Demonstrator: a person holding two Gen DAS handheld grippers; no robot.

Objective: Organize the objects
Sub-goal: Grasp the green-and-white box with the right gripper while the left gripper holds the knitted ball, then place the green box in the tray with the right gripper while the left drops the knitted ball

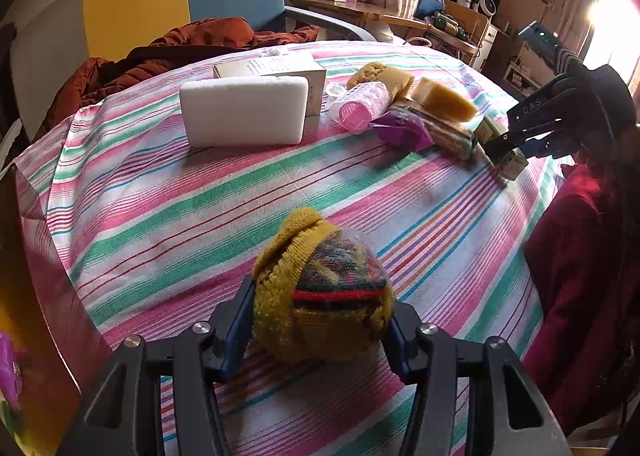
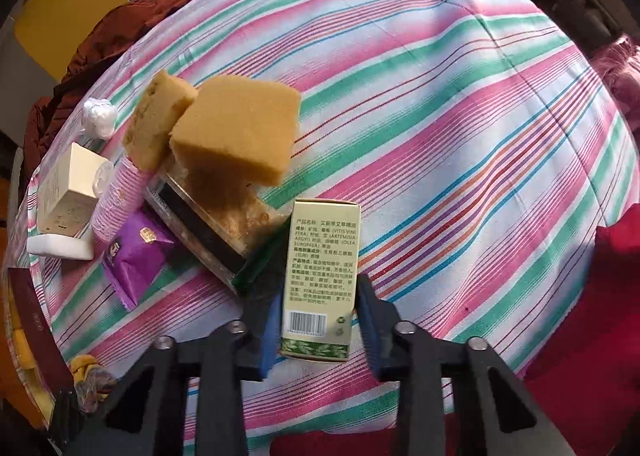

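Both claws hold something over the pink, green and white striped cloth [image 2: 460,104].
Left gripper [image 1: 320,330] clamps a mustard knitted bundle [image 1: 320,288]; right gripper [image 2: 318,330] pinches a pale green carton [image 2: 320,276] printed with a barcode, Chinese text and "ARTEMISIA". Beyond it lie a purple foil packet [image 2: 134,256], tan sponge blocks [image 2: 236,128] and, farther left, a white foam block [image 1: 244,116].

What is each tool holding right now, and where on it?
The left tool grips the knitted bundle by its sides. The right tool is shut on the green box across its barcode end.
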